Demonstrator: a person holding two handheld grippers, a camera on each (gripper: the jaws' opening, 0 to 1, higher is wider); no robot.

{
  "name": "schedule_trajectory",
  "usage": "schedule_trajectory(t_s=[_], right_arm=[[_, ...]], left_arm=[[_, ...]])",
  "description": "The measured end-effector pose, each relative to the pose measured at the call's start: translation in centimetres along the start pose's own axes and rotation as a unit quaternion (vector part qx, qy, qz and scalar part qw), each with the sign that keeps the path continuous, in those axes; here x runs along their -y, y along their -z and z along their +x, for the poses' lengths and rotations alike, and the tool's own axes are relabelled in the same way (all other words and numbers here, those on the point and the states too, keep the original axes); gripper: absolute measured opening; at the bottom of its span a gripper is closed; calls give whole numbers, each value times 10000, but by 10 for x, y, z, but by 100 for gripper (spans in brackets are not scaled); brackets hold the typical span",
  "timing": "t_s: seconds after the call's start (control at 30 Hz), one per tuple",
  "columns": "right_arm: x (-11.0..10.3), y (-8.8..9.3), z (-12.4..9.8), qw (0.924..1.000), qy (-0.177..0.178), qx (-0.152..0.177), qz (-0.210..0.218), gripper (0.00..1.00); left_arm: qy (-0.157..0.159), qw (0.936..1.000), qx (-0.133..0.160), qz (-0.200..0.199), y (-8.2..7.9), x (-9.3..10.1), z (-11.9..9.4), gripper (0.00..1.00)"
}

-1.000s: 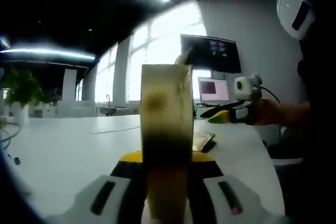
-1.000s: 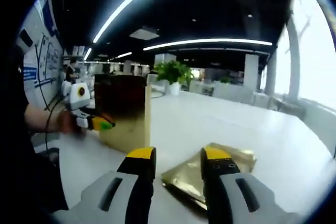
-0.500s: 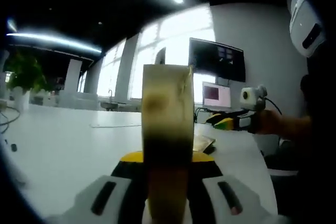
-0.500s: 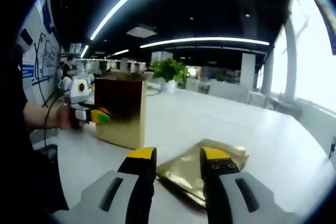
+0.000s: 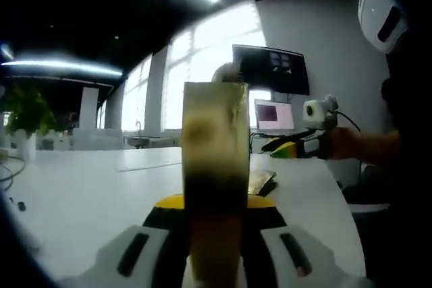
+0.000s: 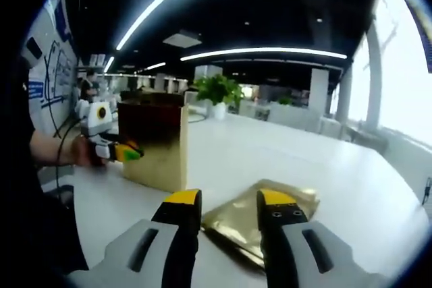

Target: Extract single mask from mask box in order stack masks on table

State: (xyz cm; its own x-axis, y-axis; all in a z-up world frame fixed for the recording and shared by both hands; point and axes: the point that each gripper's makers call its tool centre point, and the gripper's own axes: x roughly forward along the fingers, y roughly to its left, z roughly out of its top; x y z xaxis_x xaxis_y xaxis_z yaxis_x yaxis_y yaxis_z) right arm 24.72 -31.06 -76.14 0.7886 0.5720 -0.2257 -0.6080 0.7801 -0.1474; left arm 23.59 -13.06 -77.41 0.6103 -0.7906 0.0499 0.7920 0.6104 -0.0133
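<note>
Gold card fills the middle of the left gripper view: the left gripper (image 5: 214,217) is clenched on the mask box (image 5: 214,166), its yellow-tipped jaws pressed against the two broad faces near the box's bottom edge. The box stands upright with its long axis running straight up from the jaws, and this camera meets it edge-on, so that it reads as a narrow tall slab with its open top against the bright windows. Beyond it, to the right, the right gripper (image 5: 282,148) comes in, held in a person's hand (image 5: 344,145), above a flat gold mask packet (image 5: 260,181) lying on the white bench (image 5: 81,193).

From the right gripper view the right gripper (image 6: 228,202) is released, its two jaws apart with nothing between them, hovering just over the near edge of the mask packet (image 6: 239,217). The packet lies flat on the bench (image 6: 317,166), its long axis slanting away to the upper right. This camera shows what the other cannot: the broad mirror-like face of the mask box (image 6: 156,141), standing upright on the left, well apart from the packet, with the left gripper (image 6: 128,153) at its left side and a hand (image 6: 84,151) behind it. A potted plant (image 6: 217,94) stands far down the bench.
</note>
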Motion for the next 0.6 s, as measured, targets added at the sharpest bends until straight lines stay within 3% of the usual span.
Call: schedule_trajectory(t_s=[0.4,0.53,0.6], right_arm=[[-3,-9,-3,9999,-63,28,-96,29],[-4,-15,-3,9998,-84,66,-163,29],[-4,-17,-3,9998,-87,72,-170,29]], left_arm=[[-6,10000,-10,-70,-1,0,0,30],[-80,9985,22,-534,-2,-8,-1,30],[-93,9983,27,-568,-2,-10,-2,30]])
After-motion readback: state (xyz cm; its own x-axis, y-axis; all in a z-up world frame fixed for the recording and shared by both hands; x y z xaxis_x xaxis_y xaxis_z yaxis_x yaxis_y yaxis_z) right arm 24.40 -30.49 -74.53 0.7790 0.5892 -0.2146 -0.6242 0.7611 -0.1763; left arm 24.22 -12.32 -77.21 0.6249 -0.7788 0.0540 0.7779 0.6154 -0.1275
